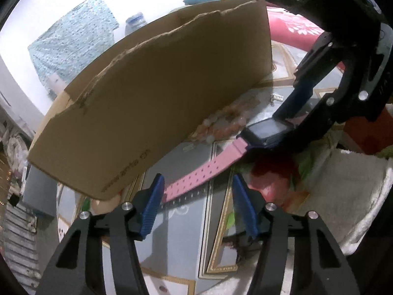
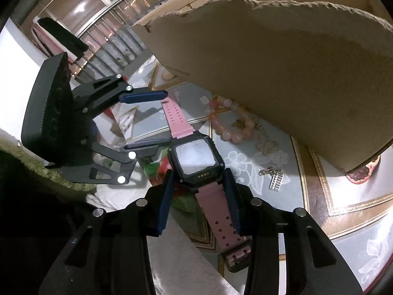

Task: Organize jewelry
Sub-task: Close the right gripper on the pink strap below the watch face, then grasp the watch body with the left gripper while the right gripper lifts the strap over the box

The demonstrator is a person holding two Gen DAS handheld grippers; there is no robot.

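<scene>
A smartwatch with a black case and pink strap is held above the table. My right gripper is shut on the watch at the case's lower end; it also shows in the left wrist view. My left gripper is open, its blue fingers either side of the strap's free end, not touching; it also shows in the right wrist view. A pink bead bracelet, a gold chain and a silver clasp piece lie on the table.
A brown cardboard box with a torn rim stands close behind the jewelry, also in the right wrist view. The table has a patterned grey cloth. A white towel lies at the right, a red box beyond it.
</scene>
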